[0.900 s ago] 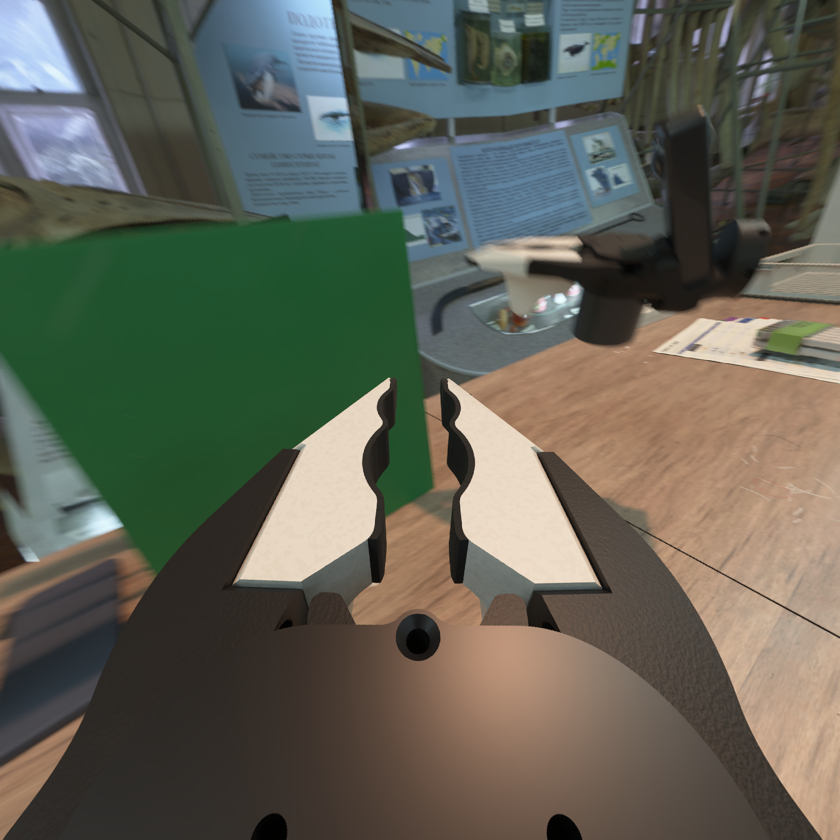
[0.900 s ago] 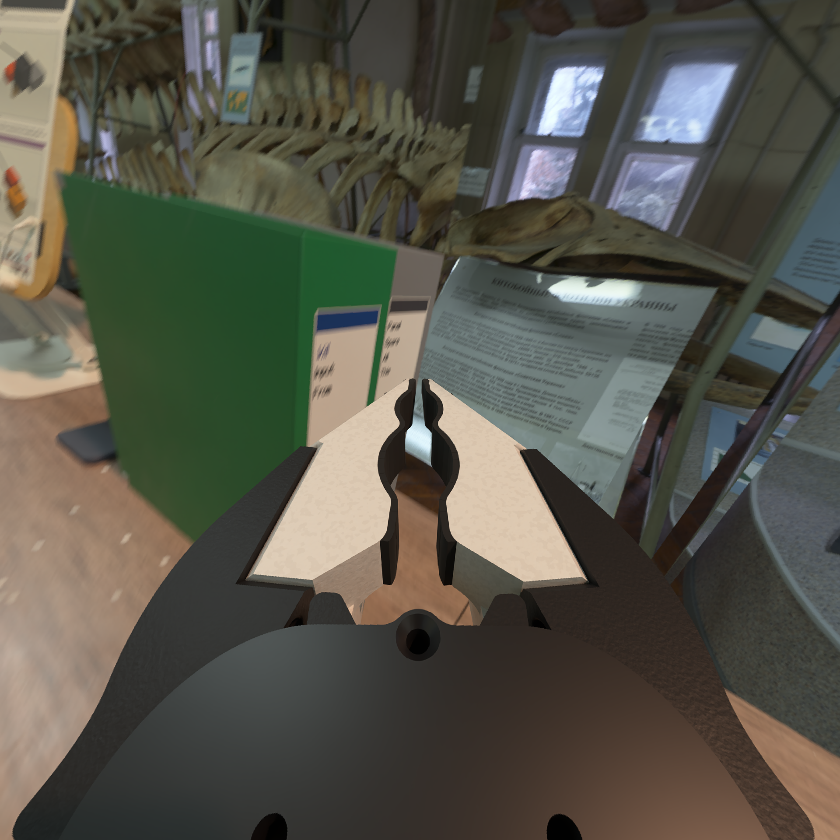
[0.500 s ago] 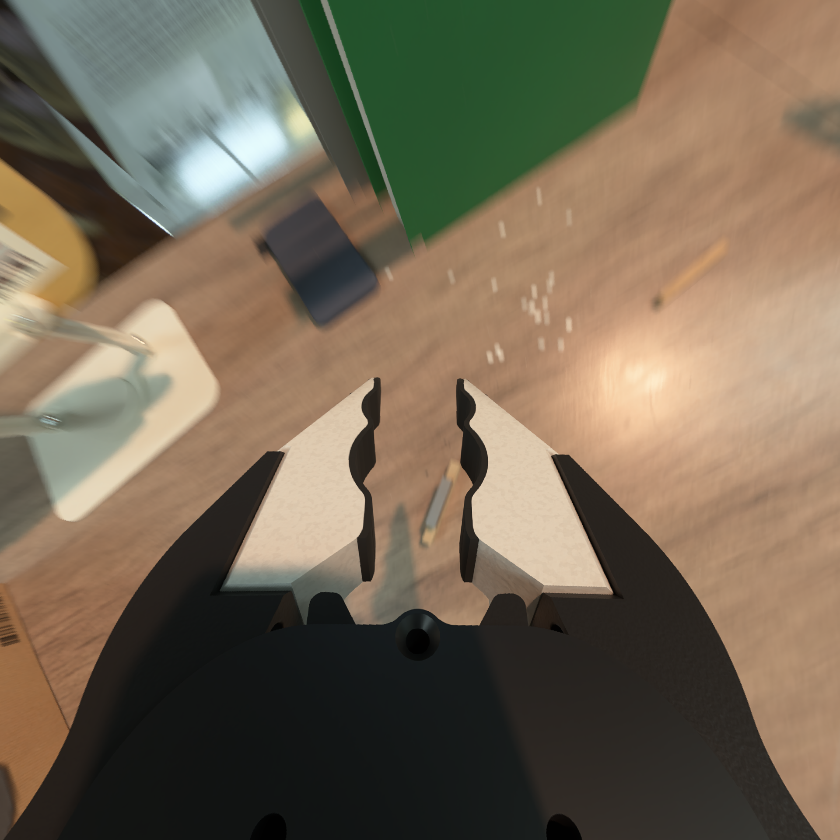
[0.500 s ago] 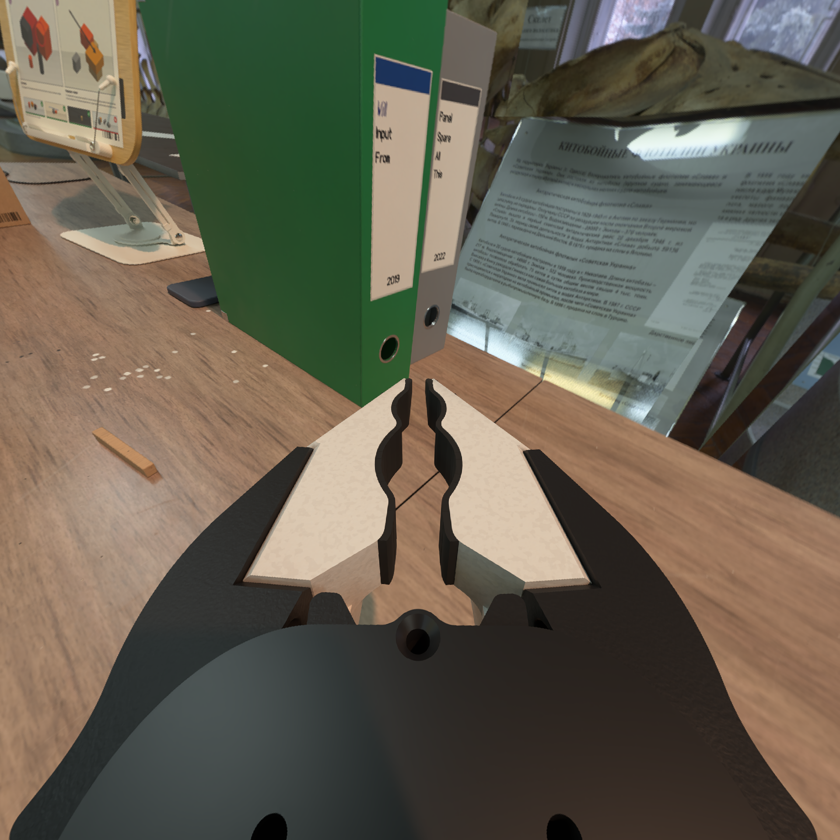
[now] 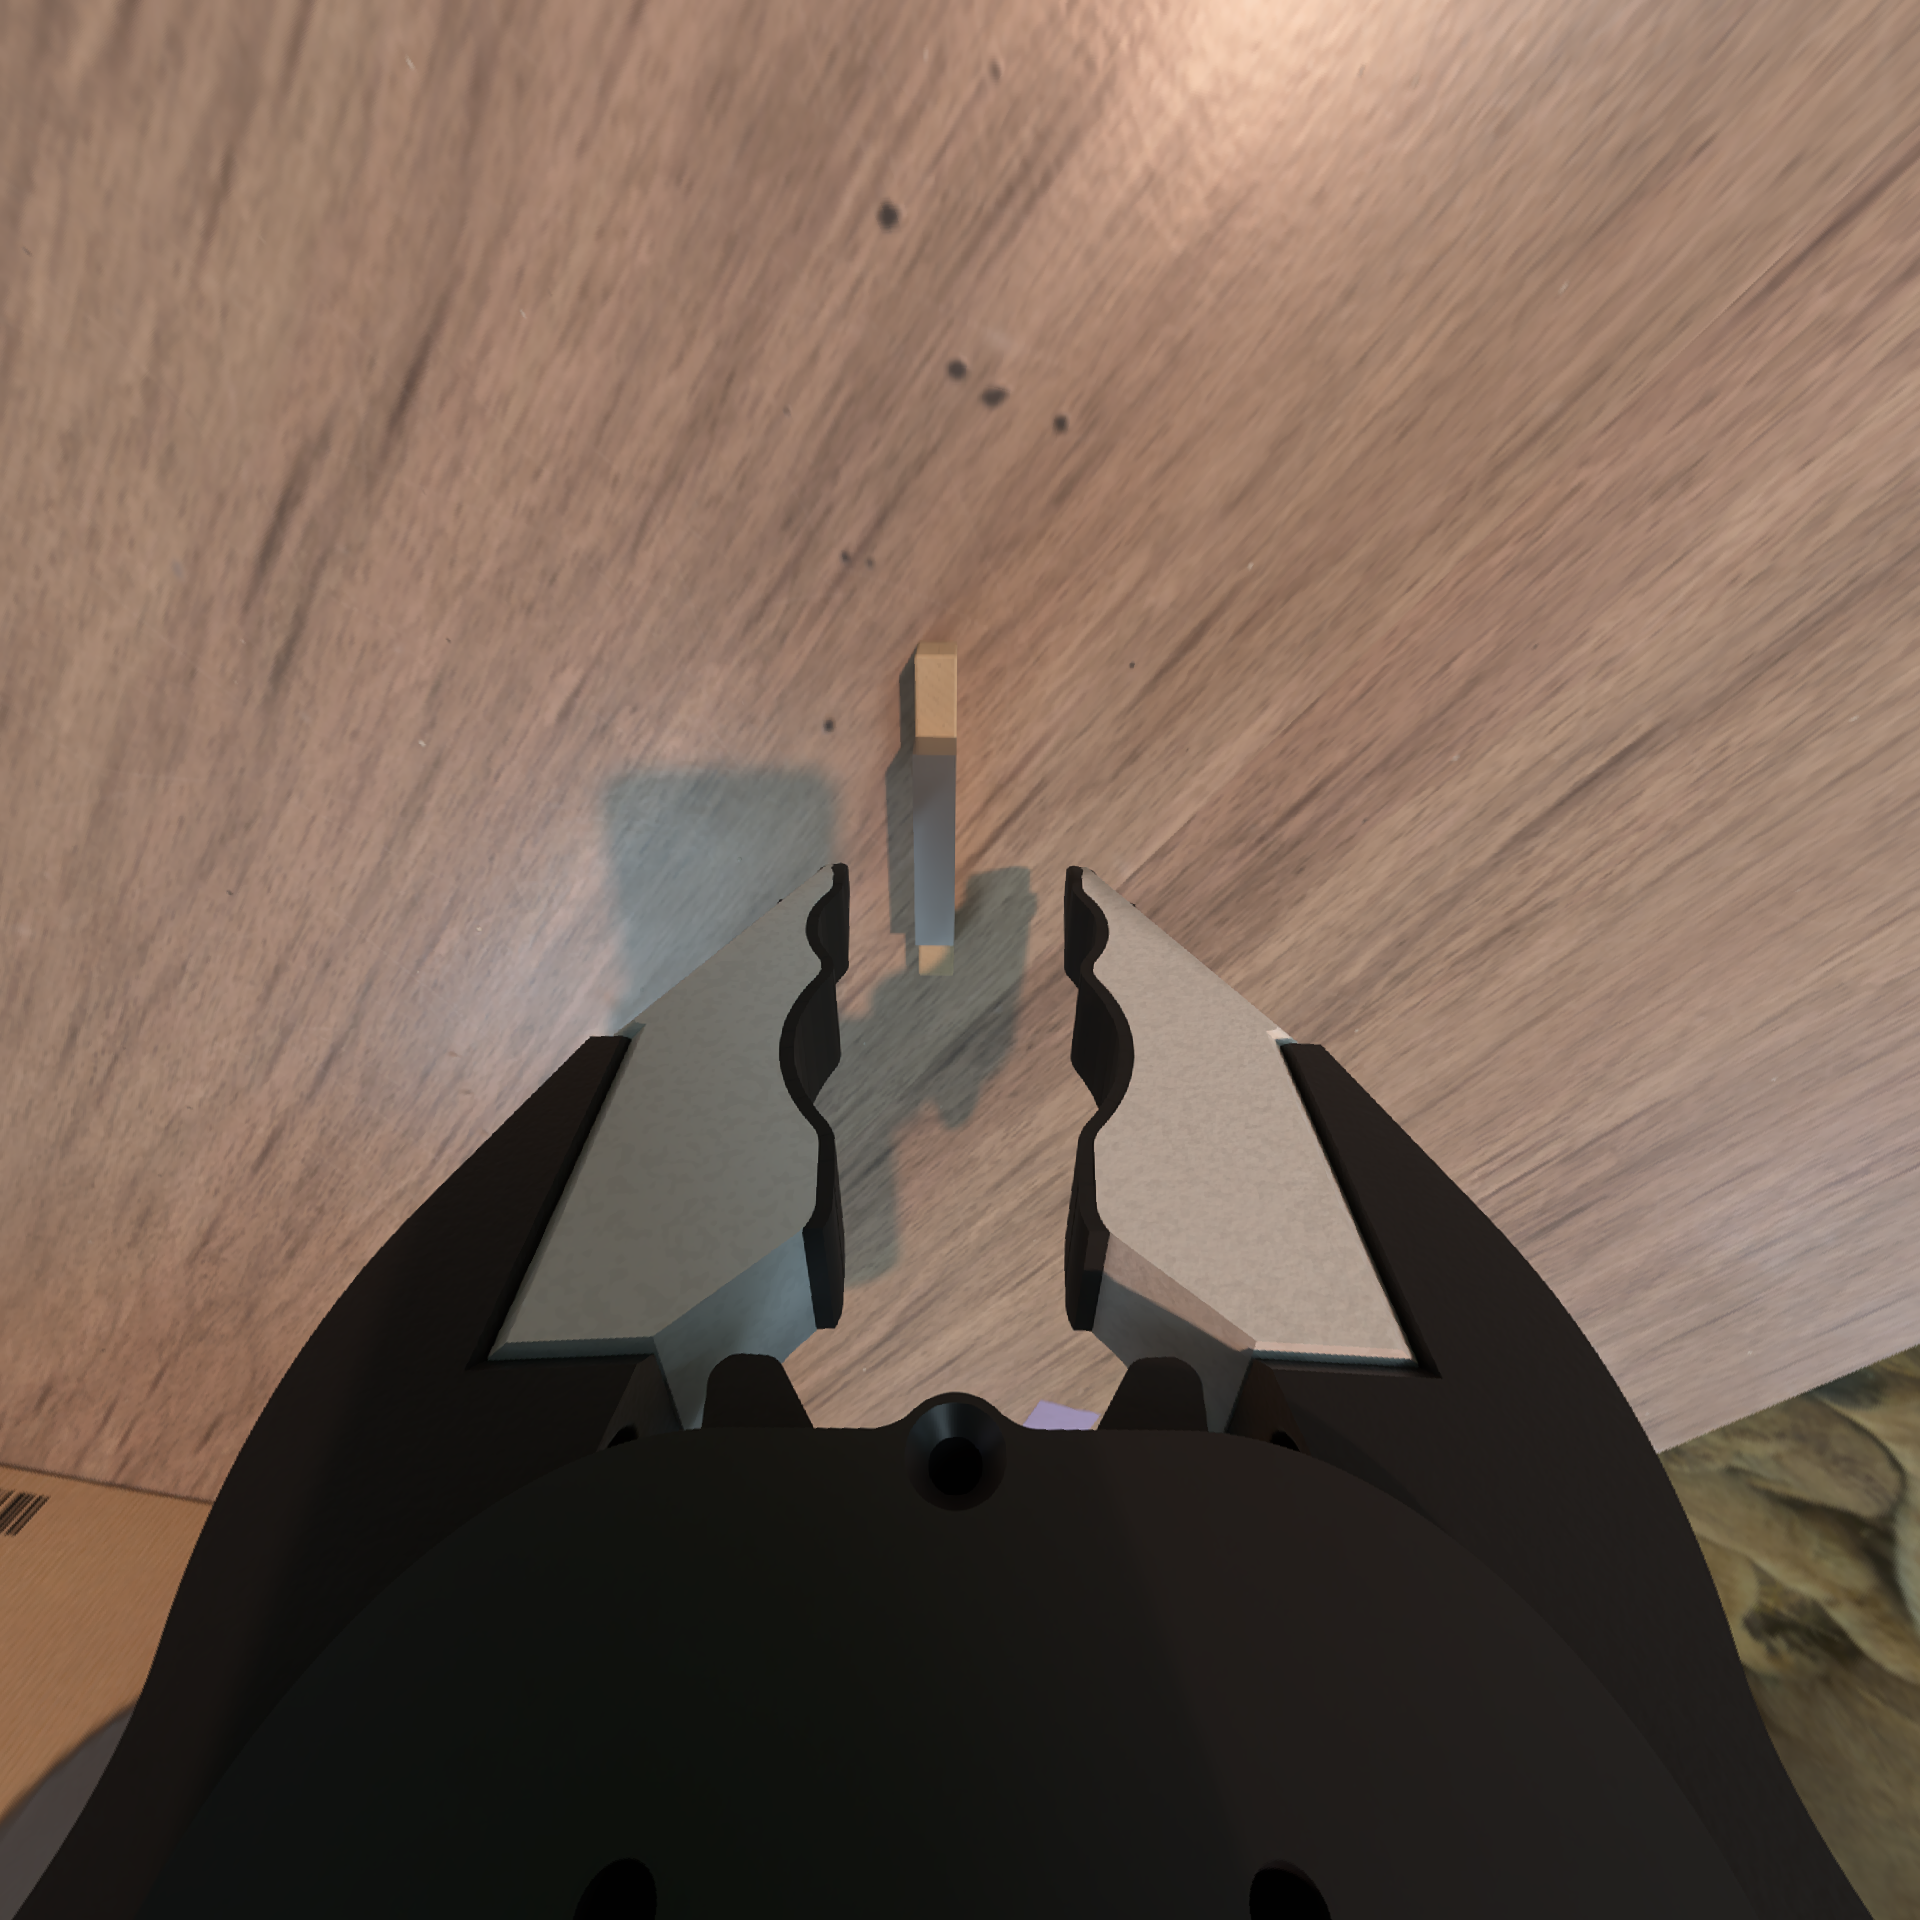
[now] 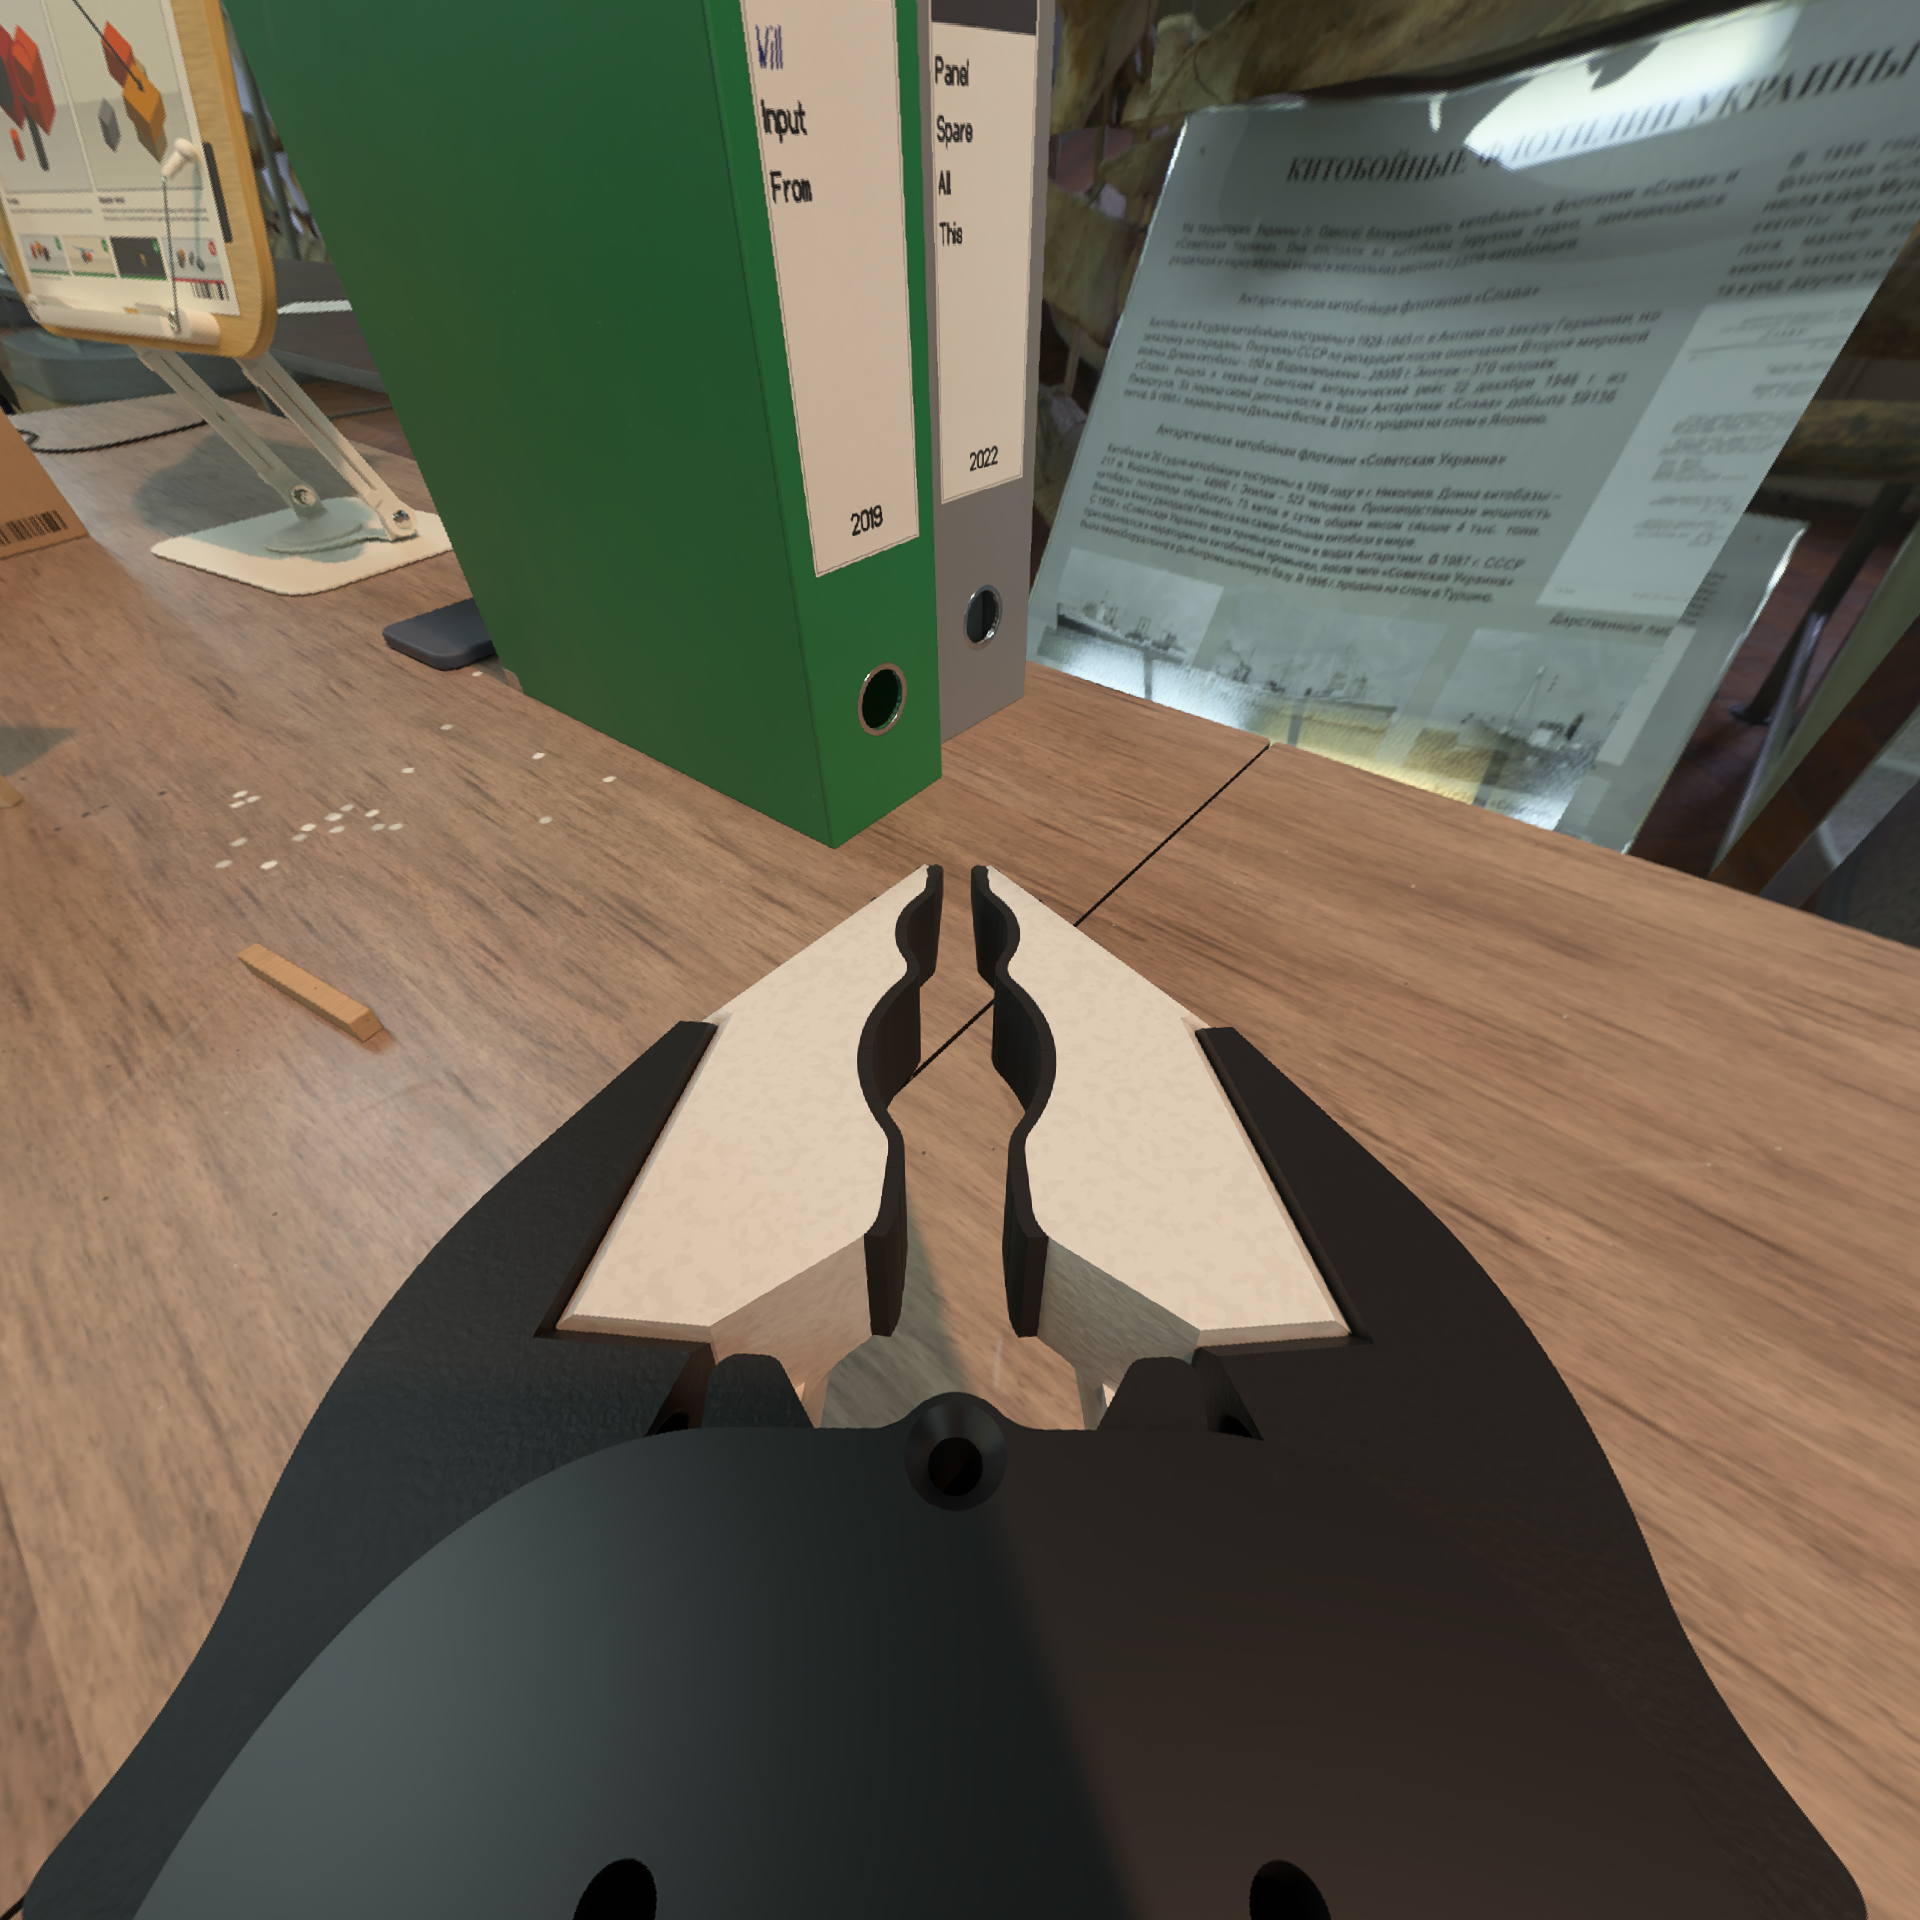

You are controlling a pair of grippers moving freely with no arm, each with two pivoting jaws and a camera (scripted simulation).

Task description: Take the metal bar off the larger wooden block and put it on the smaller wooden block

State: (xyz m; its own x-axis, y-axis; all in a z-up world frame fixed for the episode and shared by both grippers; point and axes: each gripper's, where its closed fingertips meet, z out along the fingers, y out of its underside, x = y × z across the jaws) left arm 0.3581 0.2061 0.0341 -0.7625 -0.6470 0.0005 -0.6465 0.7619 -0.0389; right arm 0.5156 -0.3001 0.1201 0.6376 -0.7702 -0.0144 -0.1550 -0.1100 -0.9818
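In the left wrist view I look straight down on the wooden table [image 5: 416, 520]. A thin wooden block [image 5: 935, 696] lies there with a grey metal bar [image 5: 928, 842] along its top; the block's ends stick out at both ends of the bar. My left gripper [image 5: 956, 883] is open and empty, and the near end of the bar lies between its fingertips, lower down. In the right wrist view another thin wooden block [image 6: 312, 992] lies bare on the table, to the left of my right gripper [image 6: 956, 878]. That gripper is nearly shut, empty, and held above the table.
A green binder [image 6: 582, 364] and a grey binder [image 6: 982, 364] stand just beyond the right gripper. A board on a stand [image 6: 135, 166], a dark flat pad [image 6: 442, 634] and white specks [image 6: 312, 821] lie to the left. A cardboard box [image 5: 83, 1538] and the table edge [image 5: 1714, 1423] are near the left gripper.
The left gripper swung from facing the green binder to pointing down, came over the bar and block, and opened wider. The right gripper tipped down toward the table and neared the binders.
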